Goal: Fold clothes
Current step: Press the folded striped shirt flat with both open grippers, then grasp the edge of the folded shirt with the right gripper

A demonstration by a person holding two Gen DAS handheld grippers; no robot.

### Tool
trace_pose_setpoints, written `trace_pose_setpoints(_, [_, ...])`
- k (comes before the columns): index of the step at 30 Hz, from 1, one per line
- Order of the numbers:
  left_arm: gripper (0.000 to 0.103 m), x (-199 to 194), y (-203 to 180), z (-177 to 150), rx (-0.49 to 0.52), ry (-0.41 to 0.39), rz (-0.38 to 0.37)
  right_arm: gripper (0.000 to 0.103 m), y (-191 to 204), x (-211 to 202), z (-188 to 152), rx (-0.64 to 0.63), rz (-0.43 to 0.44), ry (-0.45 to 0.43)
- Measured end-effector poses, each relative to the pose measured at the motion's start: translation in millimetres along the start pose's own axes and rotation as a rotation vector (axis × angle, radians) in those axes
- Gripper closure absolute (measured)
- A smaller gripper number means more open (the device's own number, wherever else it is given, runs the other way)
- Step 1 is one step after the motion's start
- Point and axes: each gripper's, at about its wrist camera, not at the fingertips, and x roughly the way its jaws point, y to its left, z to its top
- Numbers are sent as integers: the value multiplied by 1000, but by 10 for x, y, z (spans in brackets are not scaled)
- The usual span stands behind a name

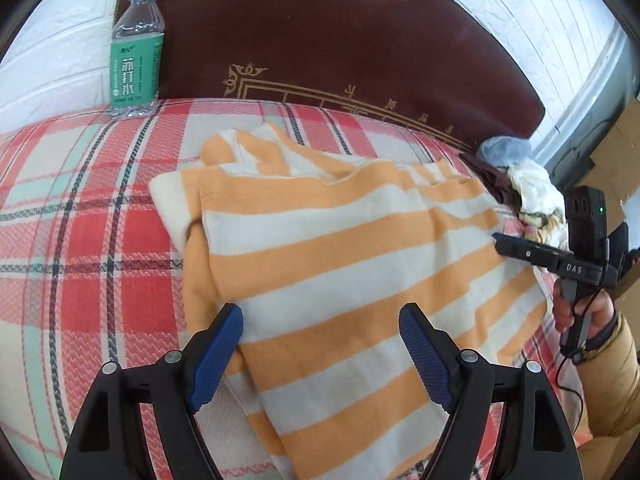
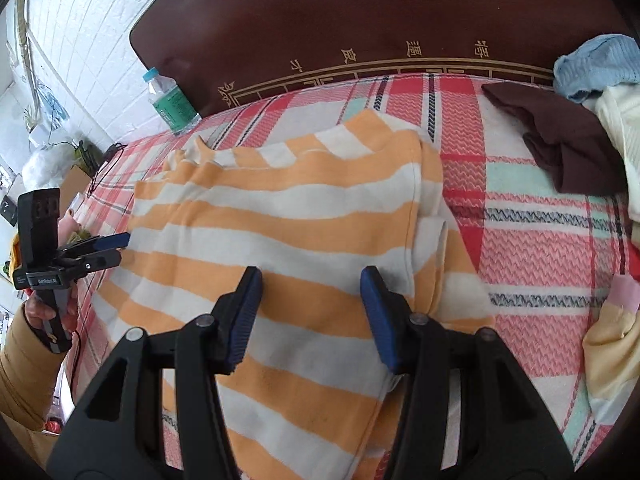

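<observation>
An orange-and-white striped shirt (image 1: pixel 340 240) lies spread on the plaid bed cover, partly folded, with one side edge turned over the body (image 2: pixel 416 208). My left gripper (image 1: pixel 320 314) hovers open over the shirt's lower left part, with nothing between its blue pads (image 1: pixel 216 356). My right gripper (image 2: pixel 311 276) is open too, above the shirt's right side near the folded edge. Each gripper also shows in the other view, held by a hand at the bed's side: the right gripper (image 1: pixel 500 240) at the shirt's right edge, the left gripper (image 2: pixel 116 246) at its left edge.
A water bottle (image 1: pixel 134 52) with a green label stands at the back left against the dark red headboard (image 1: pixel 340 40). A pile of other clothes, blue (image 2: pixel 596 68), brown (image 2: pixel 560 140) and cream, sits at the back right. Plaid cover (image 1: pixel 80 220) surrounds the shirt.
</observation>
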Motion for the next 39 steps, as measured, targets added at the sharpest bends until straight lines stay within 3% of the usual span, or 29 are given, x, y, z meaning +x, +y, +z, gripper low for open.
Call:
trace_pose_setpoints(4, [21, -282, -307, -99, 94, -74, 38, 40, -99, -265, -39, 70, 75, -55])
trace_pose_setpoints(8, [20, -367, -1003, -303, 321, -84, -6, 37, -266, -521, -122, 160, 108, -102])
trace_pose_setpoints(12, [20, -138, -1766, -536, 560, -42, -55, 33, -374, -629, -196, 202, 90, -108])
trace_pose_setpoints(15, [20, 128, -2185, -679, 714, -33, -29, 31, -458, -670, -233, 241, 100, -111])
trace_pose_setpoints(19, [20, 502, -2459, -737, 807, 15, 17, 23, -580, -678, -255, 287, 120, -109])
trace_pose_setpoints(26, [20, 880, -2481, -646, 815, 71, 88, 22, -759, -532, -258, 346, 183, -91])
trace_pose_setpoints(31, [16, 1024, -2497, -542, 772, 80, 91, 22, -784, -307, -219, 395, 260, -68])
trace_pose_setpoints(35, [8, 1130, -2444, -454, 699, 93, 76, 22, -679, -144, -140, 362, 251, -50])
trace_pose_setpoints(39, [8, 1154, -2404, -425, 664, 81, 76, 22, -578, -25, -84, 321, 236, -43])
